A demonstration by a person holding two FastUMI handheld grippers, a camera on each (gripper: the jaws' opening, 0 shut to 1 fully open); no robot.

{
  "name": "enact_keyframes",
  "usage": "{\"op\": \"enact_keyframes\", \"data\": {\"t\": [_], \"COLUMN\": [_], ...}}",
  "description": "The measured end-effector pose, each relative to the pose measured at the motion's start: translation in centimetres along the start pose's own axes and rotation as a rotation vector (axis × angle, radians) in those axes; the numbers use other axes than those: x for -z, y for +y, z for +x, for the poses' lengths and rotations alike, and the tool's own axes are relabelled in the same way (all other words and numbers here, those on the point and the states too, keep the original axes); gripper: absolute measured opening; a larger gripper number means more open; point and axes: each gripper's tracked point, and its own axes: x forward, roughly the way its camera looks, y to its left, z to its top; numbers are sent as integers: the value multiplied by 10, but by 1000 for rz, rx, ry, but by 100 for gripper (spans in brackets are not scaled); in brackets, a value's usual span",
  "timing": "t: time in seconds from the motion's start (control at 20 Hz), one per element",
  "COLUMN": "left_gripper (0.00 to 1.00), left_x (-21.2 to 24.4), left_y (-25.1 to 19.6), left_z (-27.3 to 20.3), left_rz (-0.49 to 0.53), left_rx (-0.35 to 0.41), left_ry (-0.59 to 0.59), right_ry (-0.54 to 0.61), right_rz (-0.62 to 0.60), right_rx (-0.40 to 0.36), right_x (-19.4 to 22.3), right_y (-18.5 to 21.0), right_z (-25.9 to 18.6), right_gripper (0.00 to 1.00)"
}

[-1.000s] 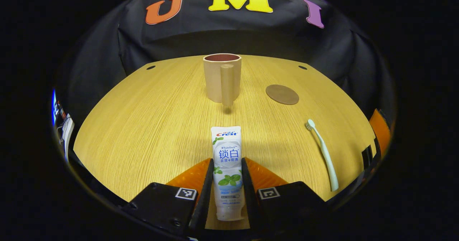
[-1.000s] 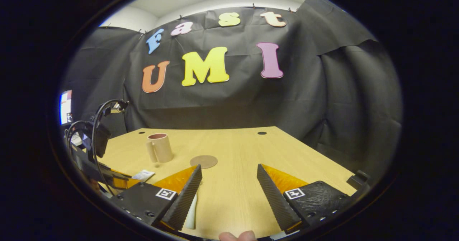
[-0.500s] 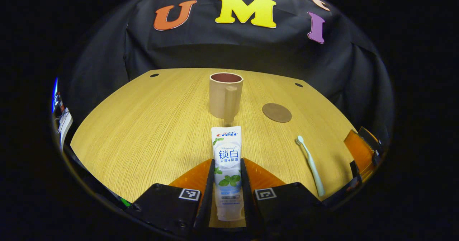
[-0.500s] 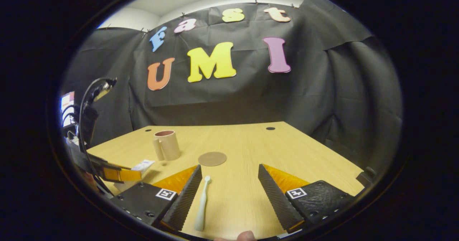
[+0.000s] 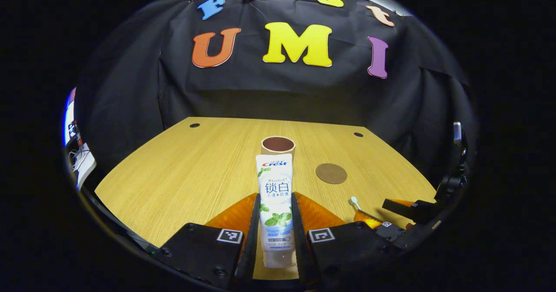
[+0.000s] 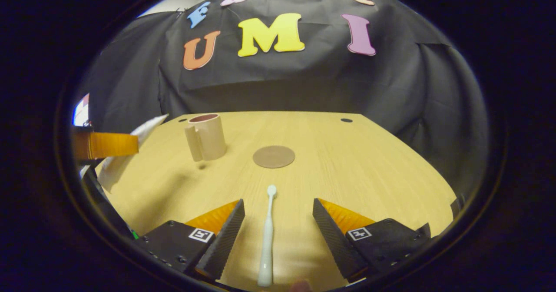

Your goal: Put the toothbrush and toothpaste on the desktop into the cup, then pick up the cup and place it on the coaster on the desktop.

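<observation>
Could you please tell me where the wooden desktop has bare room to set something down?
The wooden desktop is bare right of the round brown coaster, and left of the beige handled cup toward the near edge. It is crowded around the pale toothbrush, between the right gripper's open fingers.

On the desktop (image 6: pixel 347 161), the cup (image 6: pixel 207 136) is set left of the coaster (image 6: pixel 274 156), apart from it. The toothbrush (image 6: pixel 268 233) is laid nearer than the coaster, head toward it. The toothpaste (image 5: pixel 276 205) is raised before the cup.
</observation>
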Motion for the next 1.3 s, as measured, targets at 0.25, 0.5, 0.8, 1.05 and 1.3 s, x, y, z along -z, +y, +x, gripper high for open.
{"op": "enact_keyframes", "data": {"t": [0.25,0.5,0.8,1.05,1.3], "left_gripper": [37,41,41,41,40], "left_x": [-29,-43,-55,-65,-88], "left_y": [9,13,18,20,17], "left_z": [-4,-6,-7,-3,15], "left_rz": [-2,11,-16,-25,-54], "left_rx": [-4,0,7,12,27], "left_ry": [-70,-99,-129,-163,-232], "right_ry": [47,106,129,107,6], "right_rz": [6,25,92,92,120], "right_rx": [33,45,-31,-65,-87], "right_x": [-1,7,9,-4,-40], "right_y": [0,4,14,10,1], "right_z": [16,25,27,21,7], "right_gripper": [79,51,0,0,0]}}
